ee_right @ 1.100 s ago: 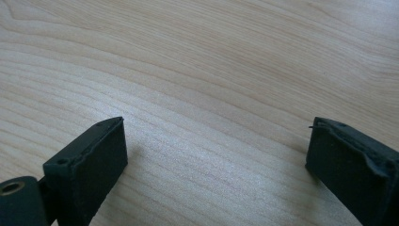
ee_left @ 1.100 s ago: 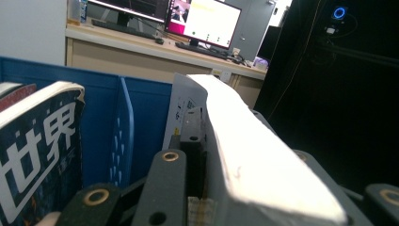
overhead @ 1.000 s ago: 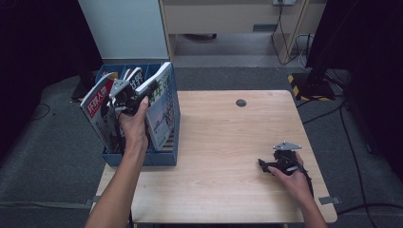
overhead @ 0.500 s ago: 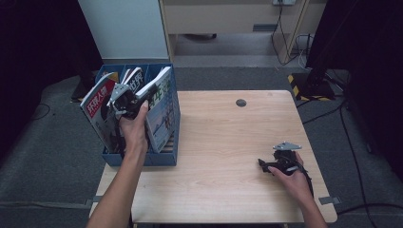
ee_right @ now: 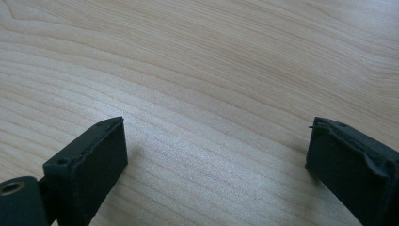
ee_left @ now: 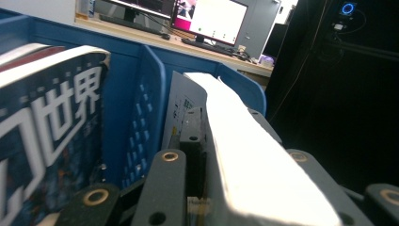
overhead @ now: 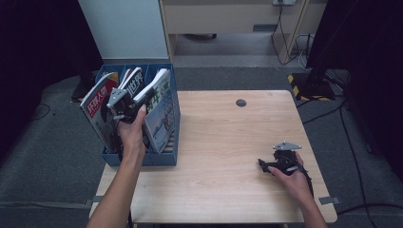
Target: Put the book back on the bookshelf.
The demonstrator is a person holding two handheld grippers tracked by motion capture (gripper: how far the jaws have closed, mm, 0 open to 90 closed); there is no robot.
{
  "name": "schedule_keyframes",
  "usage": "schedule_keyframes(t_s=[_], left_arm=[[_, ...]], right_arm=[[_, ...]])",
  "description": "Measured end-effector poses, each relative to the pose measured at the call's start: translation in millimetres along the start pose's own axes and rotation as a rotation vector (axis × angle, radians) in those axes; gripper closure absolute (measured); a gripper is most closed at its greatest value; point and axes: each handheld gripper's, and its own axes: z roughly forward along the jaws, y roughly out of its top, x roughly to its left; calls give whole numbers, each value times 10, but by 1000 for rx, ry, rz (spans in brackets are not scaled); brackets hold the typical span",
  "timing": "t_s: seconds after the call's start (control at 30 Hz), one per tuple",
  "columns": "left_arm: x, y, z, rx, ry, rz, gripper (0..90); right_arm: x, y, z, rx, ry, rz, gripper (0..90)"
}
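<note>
High view: three magazines [overhead: 159,111] (upright), one blue rack [overhead: 142,156].

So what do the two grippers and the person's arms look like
Both are black two-jaw tools. The right gripper has flat, blocky black fingertips and a grey three-cornered plate on top. The left gripper carries the same grey plate, and its jaw arms show brass-coloured rivets. Both forearms are bare, with no sleeves in sight.

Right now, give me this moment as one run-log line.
left gripper: shut on magazine | magazine: in blue file box | right gripper: open, over table
</note>
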Motion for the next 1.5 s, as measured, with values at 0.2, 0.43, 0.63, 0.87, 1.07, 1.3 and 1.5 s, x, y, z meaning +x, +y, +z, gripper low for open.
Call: schedule_keyframes(t_s=[0.2,0.43,0.63,0.87,1.07,1.3,1.5], left_arm=[[-9,-47,-70,21,28,35,715],[32,-66,-133,14,29,19,711],[24,-77,-147,15,28,35,708],[-26,-91,-133,22,29,48,679],[-28,-117,-129,24,36,38,634],[12,-182,-132,32,51,34,619],[32,-236,-142,37,50,44,637]], right_arm=[[-2,1,1,1,1,-4,59],[0,3,3,1,1,0,59],[-1,3,3,1,1,0,59],[0,3,3,0,0,0,59],[0,3,3,0,1,0,59],[0,3,3,0,1,0,59],[-1,3,4,0,0,0,58]])
